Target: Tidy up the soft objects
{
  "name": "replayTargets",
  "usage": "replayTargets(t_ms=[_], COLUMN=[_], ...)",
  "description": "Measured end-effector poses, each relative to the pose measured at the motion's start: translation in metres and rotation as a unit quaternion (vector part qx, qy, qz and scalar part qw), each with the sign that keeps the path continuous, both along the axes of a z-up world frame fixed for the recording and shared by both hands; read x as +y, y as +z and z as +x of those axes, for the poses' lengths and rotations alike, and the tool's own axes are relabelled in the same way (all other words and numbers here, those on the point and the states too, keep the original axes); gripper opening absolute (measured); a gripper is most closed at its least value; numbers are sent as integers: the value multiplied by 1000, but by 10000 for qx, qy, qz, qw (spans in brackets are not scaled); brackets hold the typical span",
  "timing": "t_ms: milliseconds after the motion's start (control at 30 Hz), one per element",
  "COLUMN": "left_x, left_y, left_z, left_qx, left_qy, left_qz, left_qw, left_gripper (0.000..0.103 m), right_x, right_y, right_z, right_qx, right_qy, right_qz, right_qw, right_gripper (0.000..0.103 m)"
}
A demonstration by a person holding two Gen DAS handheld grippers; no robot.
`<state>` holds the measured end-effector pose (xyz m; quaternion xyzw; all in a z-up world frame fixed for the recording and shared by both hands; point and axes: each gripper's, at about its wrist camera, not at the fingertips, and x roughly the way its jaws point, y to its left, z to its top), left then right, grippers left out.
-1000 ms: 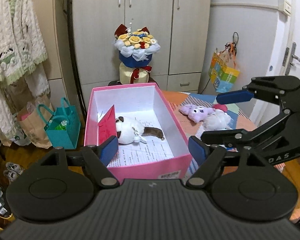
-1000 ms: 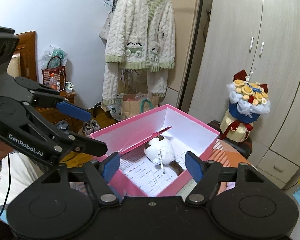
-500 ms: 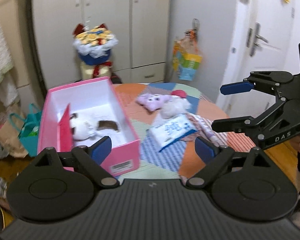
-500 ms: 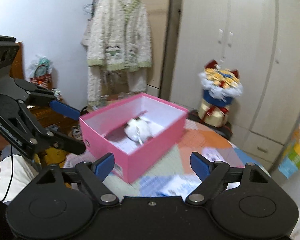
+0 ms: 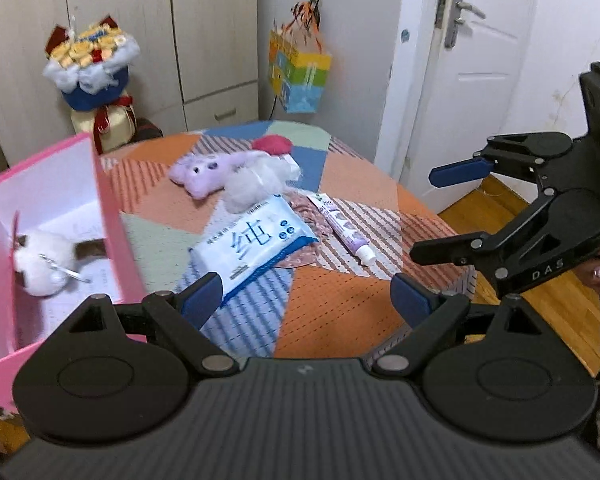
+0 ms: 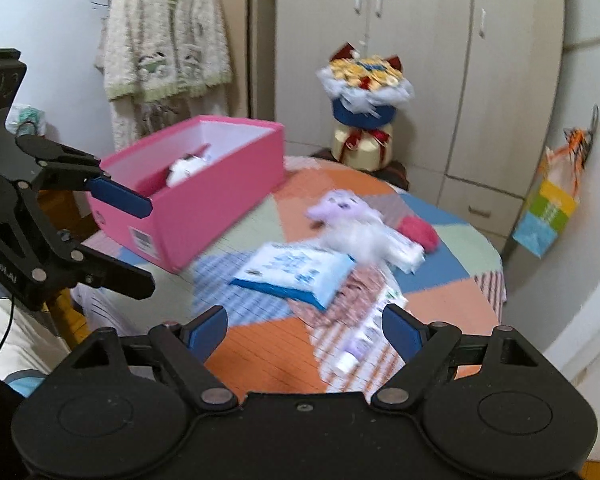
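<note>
both grippers have swung away from the pink box [image 5: 112, 240] since the earlier frames and now face the toys left on the patchwork table [image 5: 340, 312]; the white plush with a brown tail [image 5: 40, 264] lies inside the box as before.

left gripper [image 5: 308, 300] and right gripper [image 6: 306, 330] each stand with fingers wide apart and nothing between them.

the purple plush [image 5: 204, 172] lies ahead of both, at the far middle of the table, its long axis running roughly across the left view, touching a white fluffy toy [image 5: 256, 184] with a red pompom [image 5: 272, 144] just behind. between the fingers and those toys lies a tissue pack [image 5: 256, 244], so a reach must pass over it. the right gripper looks the nearer to the purple plush, though blur makes that uncertain.

writing: a large blue chinese character on the tissue pack, "das" on the right gripper seen from the left view, part of "genrobot.ai" on the left gripper seen from the right. print on the tube [image 5: 344, 228] is too small to read.
</note>
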<state>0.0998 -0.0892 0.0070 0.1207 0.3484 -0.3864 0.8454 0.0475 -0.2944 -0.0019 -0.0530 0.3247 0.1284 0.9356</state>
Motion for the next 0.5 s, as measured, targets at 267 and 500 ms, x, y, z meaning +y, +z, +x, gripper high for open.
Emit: replayTargets(t_ms=[267, 500], left_x=[-22, -38], left_y=[-29, -59], left_z=[44, 80], left_qx=[345, 656], left_qy=[708, 1366], left_qz=[-215, -313], left_qw=[9967, 9880], left_gripper=[87, 85], right_x=[-6, 12], right_y=[-34, -61], right_z=[28, 71], right_qx=[-15, -131], right_qy=[459, 898], right_qz=[-84, -440], right_qw=[9989, 9949], right_gripper=[87, 87])
